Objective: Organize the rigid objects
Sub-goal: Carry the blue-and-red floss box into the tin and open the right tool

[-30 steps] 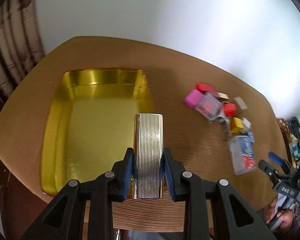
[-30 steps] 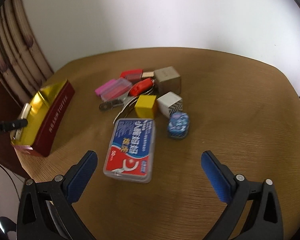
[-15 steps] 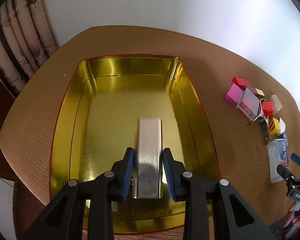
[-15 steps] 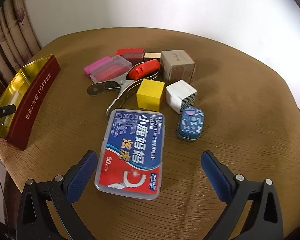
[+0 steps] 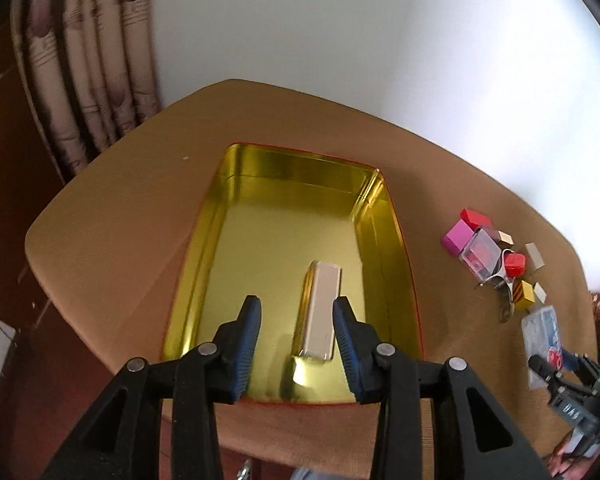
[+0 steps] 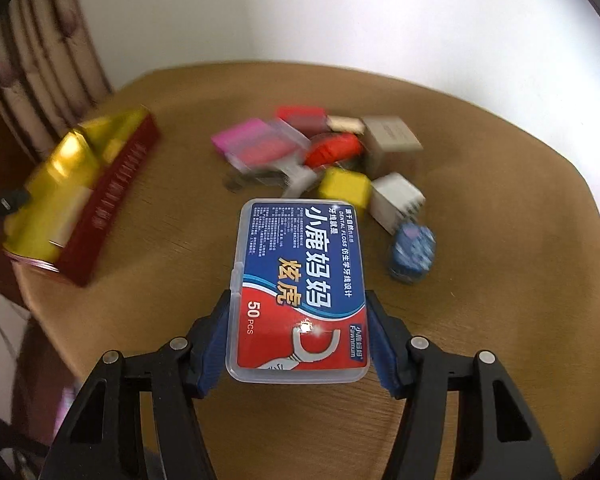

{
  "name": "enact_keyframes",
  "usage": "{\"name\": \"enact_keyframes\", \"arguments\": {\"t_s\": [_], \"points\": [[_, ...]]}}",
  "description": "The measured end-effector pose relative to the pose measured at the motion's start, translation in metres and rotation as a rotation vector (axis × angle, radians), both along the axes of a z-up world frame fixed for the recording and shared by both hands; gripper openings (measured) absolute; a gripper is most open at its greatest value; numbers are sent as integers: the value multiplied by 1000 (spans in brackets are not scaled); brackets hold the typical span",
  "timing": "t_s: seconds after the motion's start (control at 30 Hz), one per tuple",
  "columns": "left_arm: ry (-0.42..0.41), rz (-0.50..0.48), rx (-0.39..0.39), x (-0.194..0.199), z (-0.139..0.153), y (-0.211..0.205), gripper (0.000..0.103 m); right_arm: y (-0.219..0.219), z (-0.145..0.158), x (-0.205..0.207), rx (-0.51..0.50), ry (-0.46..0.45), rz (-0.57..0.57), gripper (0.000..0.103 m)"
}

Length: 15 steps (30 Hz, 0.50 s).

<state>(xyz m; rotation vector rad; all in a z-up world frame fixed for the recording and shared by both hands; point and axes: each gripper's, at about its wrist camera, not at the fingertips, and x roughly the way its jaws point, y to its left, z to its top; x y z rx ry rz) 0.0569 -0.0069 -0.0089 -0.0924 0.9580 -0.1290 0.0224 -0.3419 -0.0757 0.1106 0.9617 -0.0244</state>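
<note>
Right gripper [image 6: 298, 336] pinches the clear plastic dental-floss box [image 6: 298, 288]; carry it level to the gold-lined red tin [image 5: 380, 216]; left gripper [image 5: 296, 332] hangs spread over the ribbed silver case [image 5: 320, 314].

Motion is blurring the gold tin [image 6: 66, 184] and small blocks [image 6: 328, 152]; the floss box [image 5: 542, 338] is sitting partly hidden.

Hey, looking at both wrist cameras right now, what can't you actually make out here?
- Right wrist view: lettering on the red side of the gold tin is motion-blurred, unreadable.
- Right wrist view: the floss box hides the table under it, so lifted or resting is unclear.
- Left wrist view: the silver case lies blurred; its surface is lost.
</note>
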Motion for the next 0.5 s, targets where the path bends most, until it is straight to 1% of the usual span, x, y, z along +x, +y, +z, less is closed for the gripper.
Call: {"name": "enact_keyframes", "arguments": {"t_s": [0.07,0.13,0.23,0.3,0.4,0.5], "points": [[4,9,2,-9,-2,8,38,13,19,4,42,-25,45,58],[13,24,3,-17,-7,15,38,31,37,19,107,-33,110,58],[19,41,1,-28,-13,26,38,72,57,48,182,-41,211,58],[3,63,-3,-34,-12,34,38,103,66,71,225,-39,283,58],[-20,94,-3,-36,-11,40,38,152,66,113,177,-41,357,58],[-34,85,-4,-37,-10,43,38,185,47,156,177,24,370,58]]}}
